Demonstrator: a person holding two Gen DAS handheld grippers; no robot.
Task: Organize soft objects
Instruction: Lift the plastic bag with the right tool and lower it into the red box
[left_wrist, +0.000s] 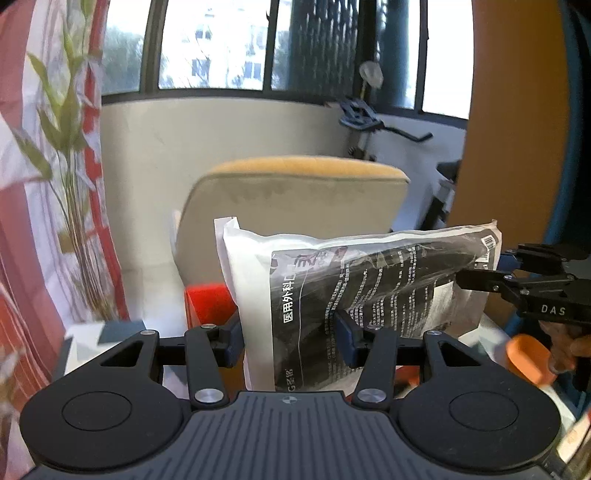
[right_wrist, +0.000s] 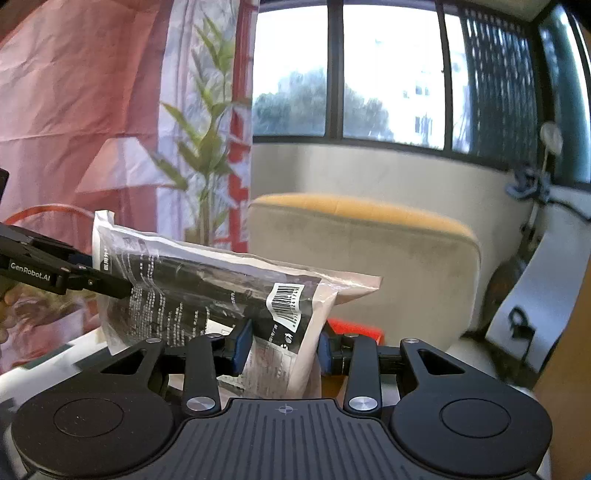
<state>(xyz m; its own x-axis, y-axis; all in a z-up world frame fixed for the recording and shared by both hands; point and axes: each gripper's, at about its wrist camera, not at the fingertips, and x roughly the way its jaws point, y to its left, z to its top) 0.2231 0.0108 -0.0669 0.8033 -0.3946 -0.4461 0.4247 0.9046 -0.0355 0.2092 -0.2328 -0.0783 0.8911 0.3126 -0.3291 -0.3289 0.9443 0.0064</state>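
Note:
A soft plastic pack of masks (left_wrist: 369, 284), white with black printing and a barcode, hangs in the air between both grippers. My left gripper (left_wrist: 291, 341) is shut on its left end. My right gripper (right_wrist: 282, 349) is shut on its other end, near the barcode (right_wrist: 286, 302). The pack also shows in the right wrist view (right_wrist: 207, 291). The right gripper reaches in from the right of the left wrist view (left_wrist: 480, 282). The left gripper reaches in from the left of the right wrist view (right_wrist: 107, 284).
A beige chair with a yellow top (left_wrist: 295, 206) stands just behind the pack. A red box (left_wrist: 210, 306) sits below it on a white surface. A plant (right_wrist: 207, 155) and a red-and-white curtain (left_wrist: 22, 221) are to the left. An orange cup (left_wrist: 532, 360) is at lower right.

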